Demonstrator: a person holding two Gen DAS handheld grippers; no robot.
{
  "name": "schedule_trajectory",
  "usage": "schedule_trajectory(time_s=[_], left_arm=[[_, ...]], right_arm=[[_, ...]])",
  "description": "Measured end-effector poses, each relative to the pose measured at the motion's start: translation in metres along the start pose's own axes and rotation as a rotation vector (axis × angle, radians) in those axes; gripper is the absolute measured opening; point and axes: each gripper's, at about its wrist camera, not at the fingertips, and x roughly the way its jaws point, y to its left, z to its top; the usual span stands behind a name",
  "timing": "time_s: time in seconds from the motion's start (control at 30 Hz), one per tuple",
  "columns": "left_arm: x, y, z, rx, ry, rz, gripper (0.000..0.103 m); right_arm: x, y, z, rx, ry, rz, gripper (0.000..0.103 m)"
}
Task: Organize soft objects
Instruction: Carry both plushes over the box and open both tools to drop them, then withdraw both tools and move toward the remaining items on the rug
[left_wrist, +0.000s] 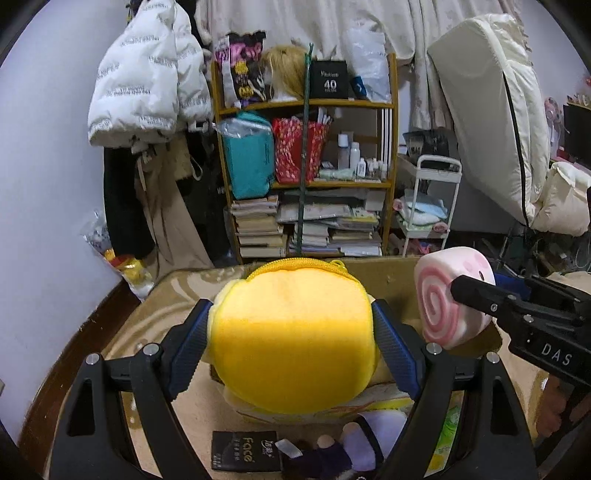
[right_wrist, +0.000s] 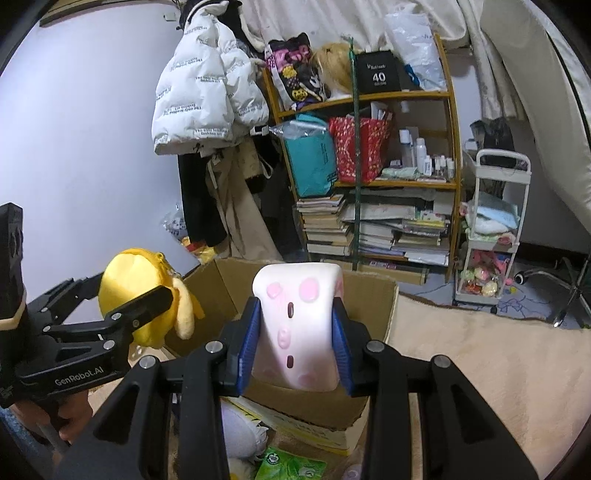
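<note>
Grippers hover side by side over an open cardboard box (right_wrist: 369, 295): the left gripper (left_wrist: 291, 334) clamps a yellow plush pouch (left_wrist: 295, 339), the right gripper (right_wrist: 295, 332) squeezes a pink swirl-roll plush (right_wrist: 299, 325).

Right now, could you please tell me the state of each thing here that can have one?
Left tongs: shut on the yellow plush pouch.
Yellow plush pouch: held in the air, zip closed.
Right tongs: shut on the pink swirl squishy.
Pink swirl squishy: held above the box.
Cardboard box: open, flaps up.
</note>
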Motion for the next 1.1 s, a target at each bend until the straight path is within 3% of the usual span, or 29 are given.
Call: schedule_trajectory(time_s=[0.13, 0.57, 0.67, 0.73, 0.8, 0.87, 1.0, 1.1], left_arm=[[0.010, -0.007, -0.005, 0.029, 0.020, -0.007, 0.084], [0.025, 0.005, -0.005, -0.057, 0.067, -0.047, 0.086], [0.025, 0.008, -0.003, -0.056, 0.071, -0.037, 0.095], [0.023, 0.008, -0.003, -0.048, 0.071, -0.032, 0.095], [0.023, 0.008, -0.003, -0.036, 0.088, -0.026, 0.095], [0.022, 0.009, -0.004, -0.029, 0.099, -0.019, 0.095], [0.016, 0.013, -0.005, -0.029, 0.119, -0.016, 0.097], [0.008, 0.019, -0.006, -0.034, 0.127, -0.017, 0.098]], right_arm=[[0.007, -0.007, -0.005, 0.012, 0.020, -0.005, 0.039], [0.013, -0.015, -0.011, 0.028, 0.042, -0.016, 0.044], [0.013, -0.015, -0.011, 0.032, 0.044, -0.010, 0.046], [0.013, -0.015, -0.011, 0.037, 0.046, -0.009, 0.048], [0.013, -0.014, -0.011, 0.048, 0.042, -0.004, 0.052], [0.009, -0.013, -0.011, 0.054, 0.026, -0.006, 0.064], [-0.001, -0.009, -0.008, 0.047, -0.004, -0.024, 0.073], [-0.010, -0.008, -0.007, 0.052, -0.017, -0.038, 0.087]])
